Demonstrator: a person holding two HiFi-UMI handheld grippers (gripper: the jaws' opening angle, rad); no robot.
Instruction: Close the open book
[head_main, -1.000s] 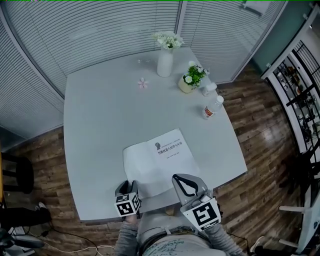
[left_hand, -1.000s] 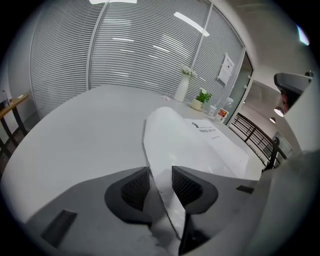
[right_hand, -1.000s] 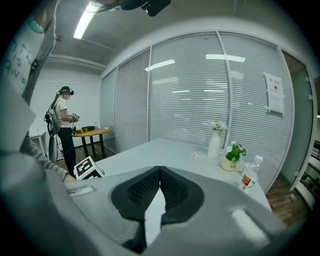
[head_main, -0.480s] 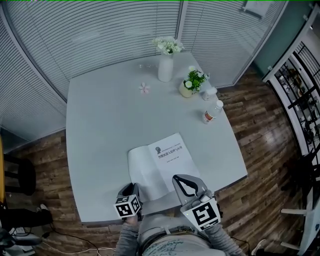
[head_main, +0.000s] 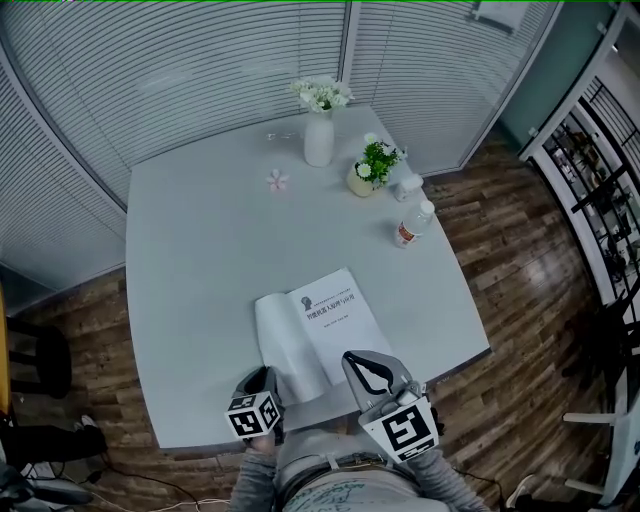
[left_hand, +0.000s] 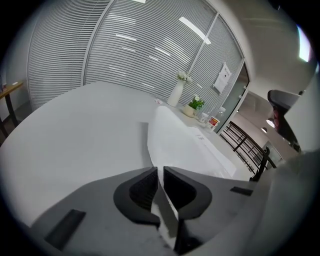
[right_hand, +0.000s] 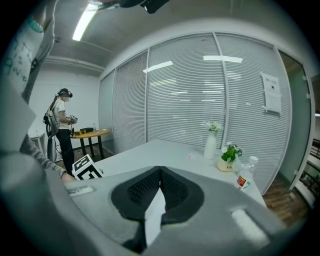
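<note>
Slatted grey blinds (head_main: 200, 60) ring a pale grey table (head_main: 190, 260) with rounded corners. The open white paper book (head_main: 335, 318) lies at the table's near edge, its left page curling upward. The left claw (left_hand: 160, 172), at the book's near left corner, has just been closing and pinches that page's edge between its pads. The right claw (right_hand: 159, 172), just right of the book's near end, is clenched, its tips touching.

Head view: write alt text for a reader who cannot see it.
An open book lies near the front edge of a grey table, its left page lifted by the left gripper, whose fingers have just been closing on it. The right gripper is shut beside it; a vase stands at the far side.
</note>
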